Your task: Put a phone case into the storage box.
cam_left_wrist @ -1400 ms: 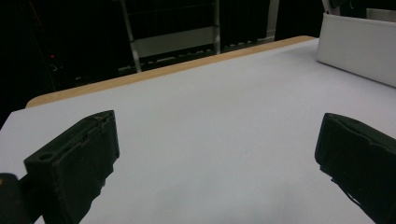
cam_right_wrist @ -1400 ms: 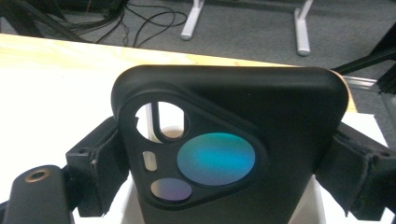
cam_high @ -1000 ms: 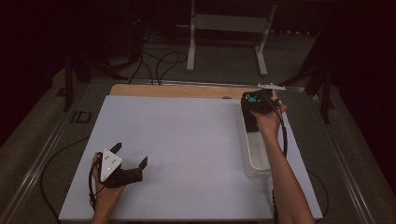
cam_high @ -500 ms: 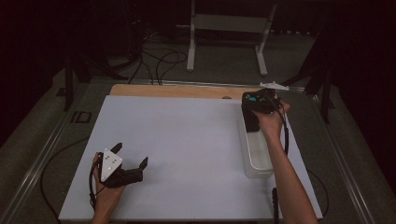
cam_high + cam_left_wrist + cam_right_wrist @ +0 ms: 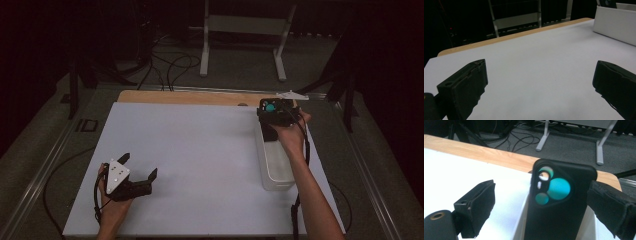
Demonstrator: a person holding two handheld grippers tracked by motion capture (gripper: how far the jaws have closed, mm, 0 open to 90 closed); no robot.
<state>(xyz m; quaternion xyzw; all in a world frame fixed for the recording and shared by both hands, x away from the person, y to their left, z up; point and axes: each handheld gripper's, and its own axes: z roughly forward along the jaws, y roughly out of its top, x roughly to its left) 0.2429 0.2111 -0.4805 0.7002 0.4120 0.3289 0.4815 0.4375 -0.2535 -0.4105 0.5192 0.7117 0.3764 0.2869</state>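
Right hand-held gripper (image 5: 272,111) barely shifted, phone case (image 5: 559,202) between jaws

A white table top (image 5: 200,150) with a wooden far edge (image 5: 185,97) — at twelve o'clock, a grey metal stand (image 5: 245,30) and loose cables (image 5: 165,65) on dark floor.

1. Phone case (image 5: 560,205) is looking like matt black plastic, smooth, with glossy teal showing through its cutouts.
2. Bin (image 5: 275,165) is showing as translucent plastic, slightly glossy.
3. Table sheet (image 5: 200,150) is reading matt white, smooth; far edge strip (image 5: 190,97) is looking like bare wood.
4. Right gripper (image 5: 541,202) jaw pads are looking rough, matt black.
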